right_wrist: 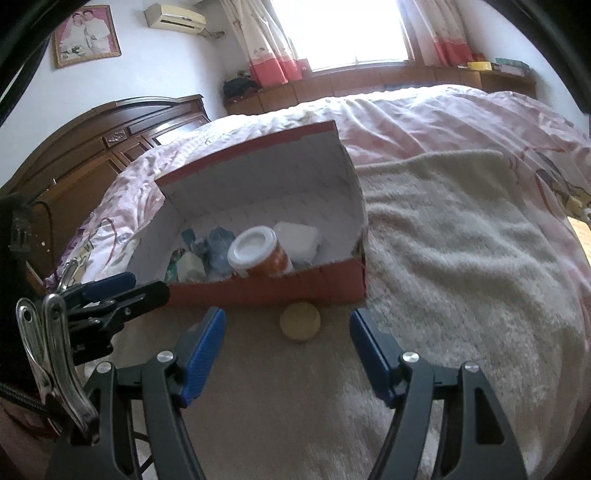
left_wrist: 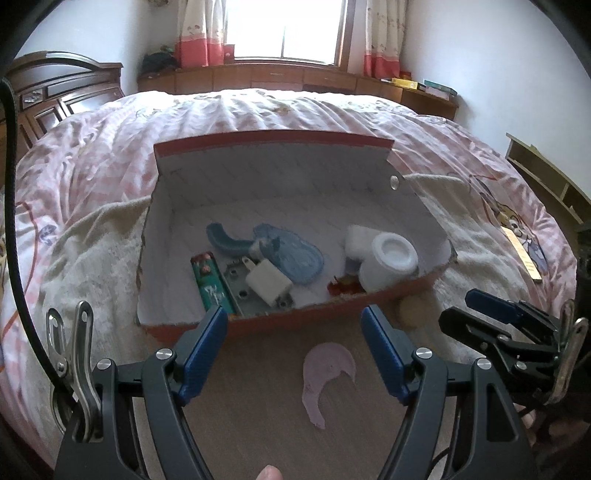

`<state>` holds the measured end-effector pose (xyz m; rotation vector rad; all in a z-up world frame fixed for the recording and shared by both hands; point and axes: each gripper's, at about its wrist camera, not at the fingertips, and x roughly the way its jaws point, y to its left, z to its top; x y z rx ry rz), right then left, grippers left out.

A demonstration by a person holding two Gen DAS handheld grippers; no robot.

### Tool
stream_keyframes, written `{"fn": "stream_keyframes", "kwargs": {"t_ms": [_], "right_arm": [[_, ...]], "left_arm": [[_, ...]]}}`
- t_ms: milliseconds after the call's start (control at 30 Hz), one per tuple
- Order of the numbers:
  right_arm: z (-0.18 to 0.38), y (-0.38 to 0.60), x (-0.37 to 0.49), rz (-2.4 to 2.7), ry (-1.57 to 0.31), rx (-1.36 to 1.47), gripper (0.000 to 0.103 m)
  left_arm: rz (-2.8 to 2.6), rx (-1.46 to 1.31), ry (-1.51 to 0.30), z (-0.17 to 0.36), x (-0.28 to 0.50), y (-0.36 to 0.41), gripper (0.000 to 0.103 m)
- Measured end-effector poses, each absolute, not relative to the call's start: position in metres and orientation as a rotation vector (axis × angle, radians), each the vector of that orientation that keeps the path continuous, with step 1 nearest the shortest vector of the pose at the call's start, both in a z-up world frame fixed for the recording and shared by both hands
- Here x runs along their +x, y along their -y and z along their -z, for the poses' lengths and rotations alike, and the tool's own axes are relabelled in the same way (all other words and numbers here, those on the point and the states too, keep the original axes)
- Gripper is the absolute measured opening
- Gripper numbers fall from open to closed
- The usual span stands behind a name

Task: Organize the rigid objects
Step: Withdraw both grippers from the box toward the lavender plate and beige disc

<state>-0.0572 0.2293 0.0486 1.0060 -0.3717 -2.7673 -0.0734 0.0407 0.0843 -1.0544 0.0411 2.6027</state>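
Observation:
An open red cardboard box [left_wrist: 295, 320] [right_wrist: 266, 288] with a white inside stands on a beige blanket on the bed. It holds a white-capped orange bottle [left_wrist: 388, 264] [right_wrist: 258, 253], a white plug [left_wrist: 267, 282], a green packet [left_wrist: 210, 286], a blue curved piece [left_wrist: 227, 242] and a blue patch [left_wrist: 295, 253]. A pink curved piece [left_wrist: 325, 380] lies in front of the box, between the fingers of my open left gripper [left_wrist: 295, 350]. A round yellow lid [right_wrist: 300, 321] lies by the box front, just ahead of my open right gripper [right_wrist: 288, 350].
The bed has a pink quilt [left_wrist: 258, 110] and a dark wooden headboard [right_wrist: 92, 147] at the left. A window with curtains [left_wrist: 284, 29] and a low wooden shelf [left_wrist: 295, 77] are behind. A wooden ruler [left_wrist: 521, 254] lies on the quilt at the right.

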Motion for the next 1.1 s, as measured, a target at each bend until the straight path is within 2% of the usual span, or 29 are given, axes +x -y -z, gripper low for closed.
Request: {"fn": "stream_keyframes", "kwargs": {"t_ms": [767,933,1033,1100], "right_arm": [[-0.007,-0.236,-0.038,2.779,0.301,1.166,0.073],[-0.004,-0.234,-0.037,2.785,0.281,1.162,0.076],[-0.003,-0.231,-0.036,2.790,0.273,1.152,0.081],[-0.002,-0.229,-0.036,2.792,0.254,1.147,0.083]], "left_arm": [[-2.530,-1.223,-0.165,-0.029,-0.064,-0.076,0.076],[-2.561,-1.221,-0.171,-0.025,-0.067,-0.078,0.075],[-2.576,-1.211,-0.183,-0.024,-0.065,-0.078,0.069],[-2.585,-1.201,-0.194,-0.025,-0.064,-0.078,0.058]]}}
